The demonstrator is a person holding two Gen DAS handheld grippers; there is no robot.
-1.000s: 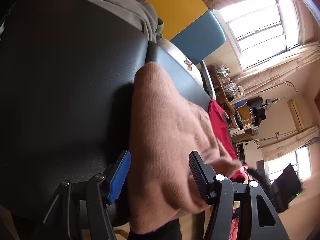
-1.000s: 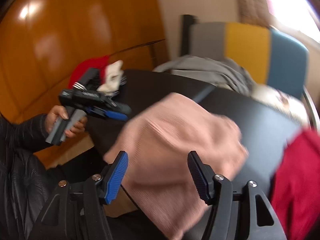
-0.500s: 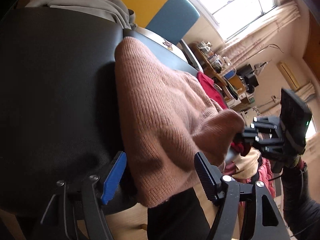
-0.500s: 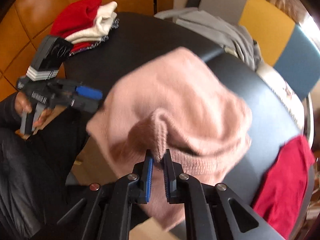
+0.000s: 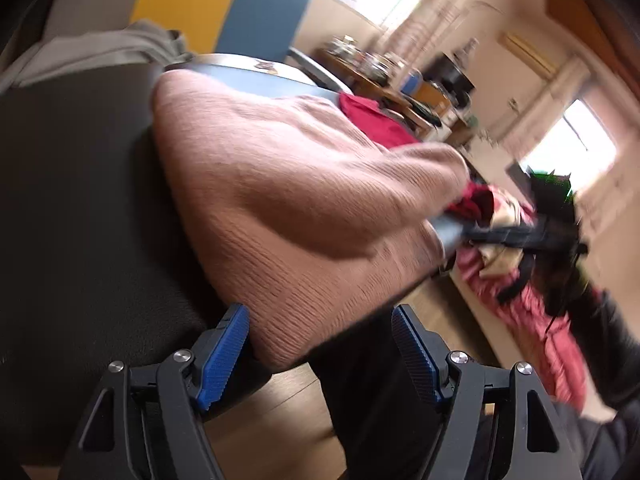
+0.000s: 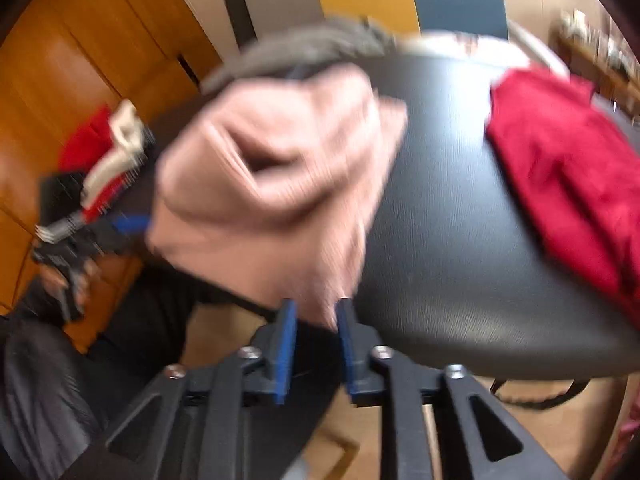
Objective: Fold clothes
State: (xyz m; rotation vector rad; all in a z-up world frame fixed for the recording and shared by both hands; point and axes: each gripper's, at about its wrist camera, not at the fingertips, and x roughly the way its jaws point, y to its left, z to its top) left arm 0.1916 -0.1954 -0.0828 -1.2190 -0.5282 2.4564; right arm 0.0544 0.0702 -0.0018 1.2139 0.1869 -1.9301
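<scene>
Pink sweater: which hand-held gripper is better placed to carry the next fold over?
Right. The right hand-held gripper already pinches the pink sweater's near edge. The left hand-held gripper is open, with the sweater hem only lying between its fingers.

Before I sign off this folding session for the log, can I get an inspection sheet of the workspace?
Surface: black table, pink sweater partly hanging over its near edge.
Job's things: pink sweater, bunched; red garment lying on the table's right side.
Clutter: grey garment at the far edge; red and white stack at the left.
Grippers: left claw open around the sweater's hem; right claw shut on the sweater's edge.
Cables: nothing seen.
Surroundings: yellow and blue chair back, wooden panels, bright window.
</scene>
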